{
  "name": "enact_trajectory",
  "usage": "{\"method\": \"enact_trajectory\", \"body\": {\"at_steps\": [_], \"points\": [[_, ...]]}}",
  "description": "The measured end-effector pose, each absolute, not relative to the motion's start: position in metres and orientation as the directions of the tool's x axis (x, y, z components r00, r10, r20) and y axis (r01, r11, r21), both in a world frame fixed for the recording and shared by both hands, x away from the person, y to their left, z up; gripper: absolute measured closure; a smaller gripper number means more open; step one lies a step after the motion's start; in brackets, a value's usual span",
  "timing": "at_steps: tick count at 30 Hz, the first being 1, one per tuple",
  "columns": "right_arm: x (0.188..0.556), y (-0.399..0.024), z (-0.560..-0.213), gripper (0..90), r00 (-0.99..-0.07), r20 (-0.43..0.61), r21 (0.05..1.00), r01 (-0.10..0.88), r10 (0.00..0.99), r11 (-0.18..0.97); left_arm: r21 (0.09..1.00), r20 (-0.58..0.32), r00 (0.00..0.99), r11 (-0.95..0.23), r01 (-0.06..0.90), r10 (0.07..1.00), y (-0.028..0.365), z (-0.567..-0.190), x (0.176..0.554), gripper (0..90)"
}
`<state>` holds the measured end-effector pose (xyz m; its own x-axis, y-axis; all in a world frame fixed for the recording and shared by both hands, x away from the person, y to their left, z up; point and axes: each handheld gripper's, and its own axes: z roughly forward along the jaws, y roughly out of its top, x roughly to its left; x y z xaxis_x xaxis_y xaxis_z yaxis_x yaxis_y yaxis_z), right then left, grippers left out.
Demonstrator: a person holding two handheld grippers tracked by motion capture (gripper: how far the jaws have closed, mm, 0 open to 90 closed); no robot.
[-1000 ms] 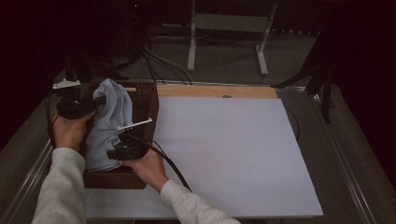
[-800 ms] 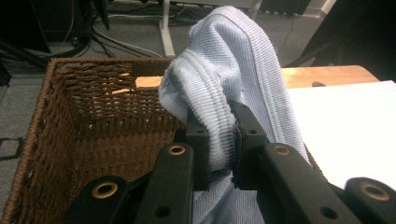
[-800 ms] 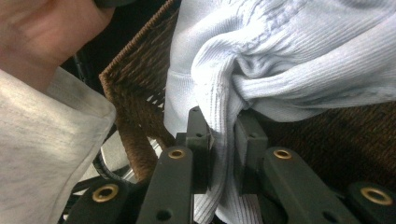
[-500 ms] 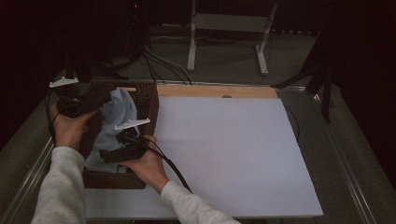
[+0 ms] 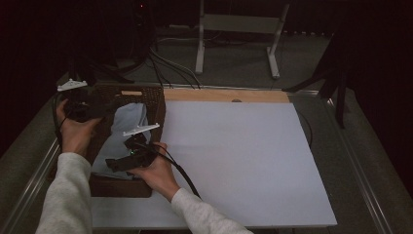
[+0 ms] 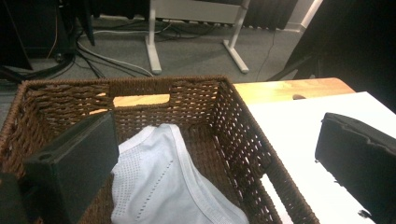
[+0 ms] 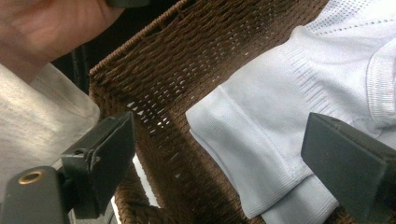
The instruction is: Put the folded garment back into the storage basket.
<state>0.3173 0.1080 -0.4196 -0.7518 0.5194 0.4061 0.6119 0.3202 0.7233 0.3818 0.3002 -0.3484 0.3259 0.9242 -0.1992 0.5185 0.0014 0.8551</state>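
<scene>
Pale blue garment (image 6: 159,186) with dotted mesh panels; dark brown woven basket (image 6: 243,135); white board (image 5: 243,161)

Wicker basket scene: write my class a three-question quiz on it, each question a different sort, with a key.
1. True or false: the light blue garment lies inside the brown wicker basket.
2. Multiple choice: in the left gripper view, the left claw is A) shut on the garment, B) open with nothing gripped, C) shut on the basket rim.
3. Short answer: on which side of the white board does the basket stand in the high view?

Key
1. True; it lies against the woven walls.
2. B; its jaws have just been opening and stand wide apart above the basket. The right claw is open too.
3. The left side.
</scene>
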Motion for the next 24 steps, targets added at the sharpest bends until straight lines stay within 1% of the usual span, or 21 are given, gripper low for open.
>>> {"method": "enact_trajectory", "body": {"at_steps": [14, 24], "points": [[0.320, 0.096, -0.416, 8.4, -0.762, 0.381, 0.749, 0.586, 0.523, 0.309, 0.856, -0.191, 0.360, -0.024, 0.516, 0.913, 0.290, -0.350, 0.383, 0.0], [0.324, 0.086, -0.416, 8.4, -0.764, 0.359, 0.755, 0.576, 0.537, 0.314, 0.852, -0.177, 0.385, -0.054, 0.520, 0.906, 0.274, -0.357, 0.386, 0.0]]}}
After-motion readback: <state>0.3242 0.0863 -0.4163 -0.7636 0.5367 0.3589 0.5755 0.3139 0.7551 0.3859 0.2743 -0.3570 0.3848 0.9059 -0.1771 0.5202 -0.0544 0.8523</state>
